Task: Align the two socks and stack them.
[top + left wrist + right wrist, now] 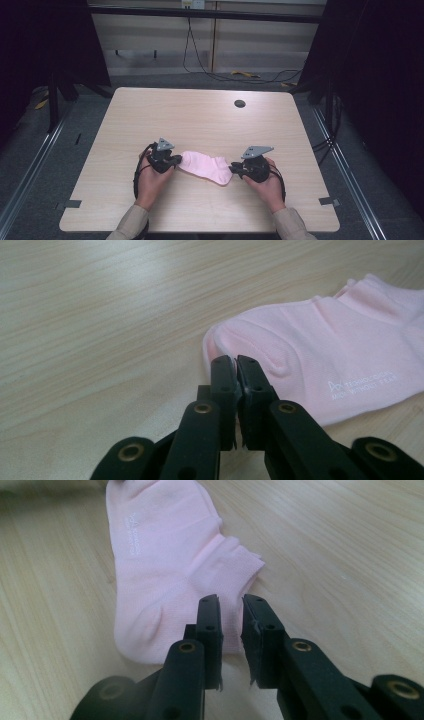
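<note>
A pink ankle sock (205, 167) lies flat on the wooden table (200, 115), stretched between my two grippers. My left gripper (176, 162) is at its toe end. In the left gripper view the jaws are together at the toe edge of the sock (325, 350), and the fabric puckers beside the left gripper's (236, 360) tips. My right gripper (232, 169) is at the heel and cuff end. In the right gripper view its jaws stand a little apart just above the sock (160, 570), so the right gripper (231, 600) presses on nothing.
A round cable hole (240, 103) sits near the table's far right. Cables (220, 75) run over the floor beyond the far edge. Dark curtains and metal rails flank the table. Bare wood stretches from the sock to the far edge.
</note>
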A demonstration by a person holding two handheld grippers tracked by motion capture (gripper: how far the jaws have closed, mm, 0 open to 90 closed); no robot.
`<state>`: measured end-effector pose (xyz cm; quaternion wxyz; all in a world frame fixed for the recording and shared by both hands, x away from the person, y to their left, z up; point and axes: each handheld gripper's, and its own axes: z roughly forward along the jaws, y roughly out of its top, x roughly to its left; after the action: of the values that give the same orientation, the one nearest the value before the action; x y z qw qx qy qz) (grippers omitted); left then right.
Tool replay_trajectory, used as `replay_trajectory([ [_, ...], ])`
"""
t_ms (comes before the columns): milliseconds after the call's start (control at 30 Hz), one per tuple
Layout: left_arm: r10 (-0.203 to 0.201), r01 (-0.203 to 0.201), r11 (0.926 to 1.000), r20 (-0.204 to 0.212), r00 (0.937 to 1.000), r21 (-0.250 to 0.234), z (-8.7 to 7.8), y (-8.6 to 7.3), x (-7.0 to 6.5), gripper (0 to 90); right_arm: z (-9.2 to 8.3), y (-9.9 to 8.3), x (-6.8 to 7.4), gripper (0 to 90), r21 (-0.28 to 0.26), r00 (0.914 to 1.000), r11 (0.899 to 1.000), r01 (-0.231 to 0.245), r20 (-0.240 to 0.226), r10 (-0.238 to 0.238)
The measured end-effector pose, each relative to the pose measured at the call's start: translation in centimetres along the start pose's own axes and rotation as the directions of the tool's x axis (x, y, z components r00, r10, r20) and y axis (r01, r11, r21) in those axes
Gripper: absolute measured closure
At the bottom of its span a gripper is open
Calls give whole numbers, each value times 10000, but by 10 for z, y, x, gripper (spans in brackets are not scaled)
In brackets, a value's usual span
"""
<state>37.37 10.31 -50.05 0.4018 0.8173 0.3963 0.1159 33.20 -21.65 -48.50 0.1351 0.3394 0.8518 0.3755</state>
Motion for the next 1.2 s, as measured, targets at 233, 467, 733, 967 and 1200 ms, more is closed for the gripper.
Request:
replay_trajectory([
  [233, -21, 20, 10000, -78, 10000, -59, 0, 0, 1, 883, 5, 0, 2, 846, 85, 9998, 9999, 65, 184, -66],
  [467, -1, -1, 9994, -60, 10000, -338, -2, 5, 1, 892, 2, 2, 0, 891, 112, 9998, 9999, 3, 218, -6],
  [733, 16, -18, 10000, -167, 9999, -93, 7, 1, 4, 879, 4, 0, -1, 893, 193, 9996, 9998, -37, 270, 32],
  [967, 181, -193, 9995, -501, 9986, -245, 10, 1, 6, 772, 6, -1, -2, 892, 199, 9995, 9998, 1, 301, -7],
  [1200, -149, 123, 9986, -509, 9986, -509, 8, 1, 10, 690, 5, -1, -2, 883, 21, 9988, 10000, 60, 476, -61],
])
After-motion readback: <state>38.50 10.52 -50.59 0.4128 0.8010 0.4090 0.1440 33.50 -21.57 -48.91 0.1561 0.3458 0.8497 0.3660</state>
